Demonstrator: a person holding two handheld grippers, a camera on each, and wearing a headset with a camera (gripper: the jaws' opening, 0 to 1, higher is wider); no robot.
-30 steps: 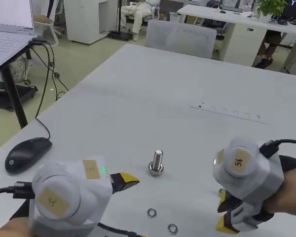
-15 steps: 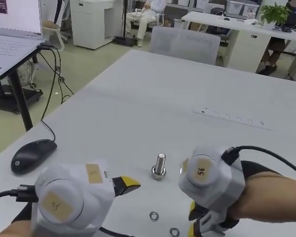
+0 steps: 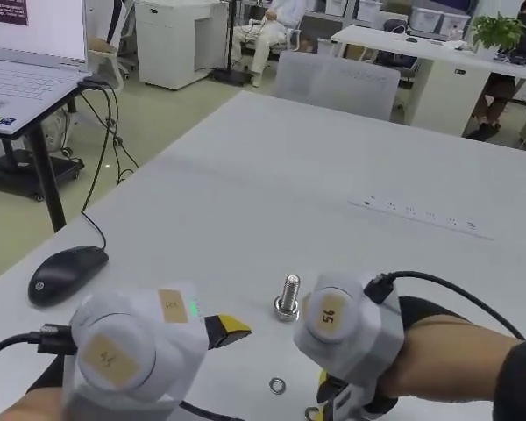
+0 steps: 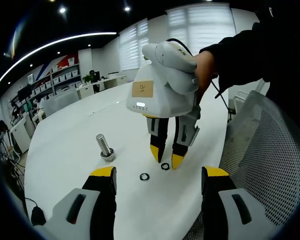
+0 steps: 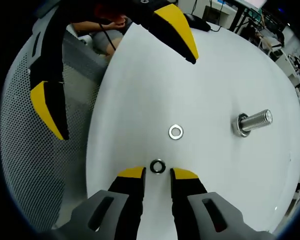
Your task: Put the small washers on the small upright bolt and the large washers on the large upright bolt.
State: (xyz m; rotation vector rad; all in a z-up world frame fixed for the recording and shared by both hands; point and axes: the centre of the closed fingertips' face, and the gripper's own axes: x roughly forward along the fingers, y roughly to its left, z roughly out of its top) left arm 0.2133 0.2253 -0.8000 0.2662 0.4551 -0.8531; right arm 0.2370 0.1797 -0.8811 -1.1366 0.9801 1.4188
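Washer, low centre in the right gripper view, is seen just ahead of the slightly parted tips of the right hand-held gripper, with nothing gripped. Tips should be set flat on the worktop and closed squarely. Left hand-held gripper is held wide open, empty. Worktop edge is seen near at left; bolt is seen across bare surface at right.

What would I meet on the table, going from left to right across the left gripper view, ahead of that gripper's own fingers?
upright bolt → loose washer → second washer, lying at the fingertips of the right gripper
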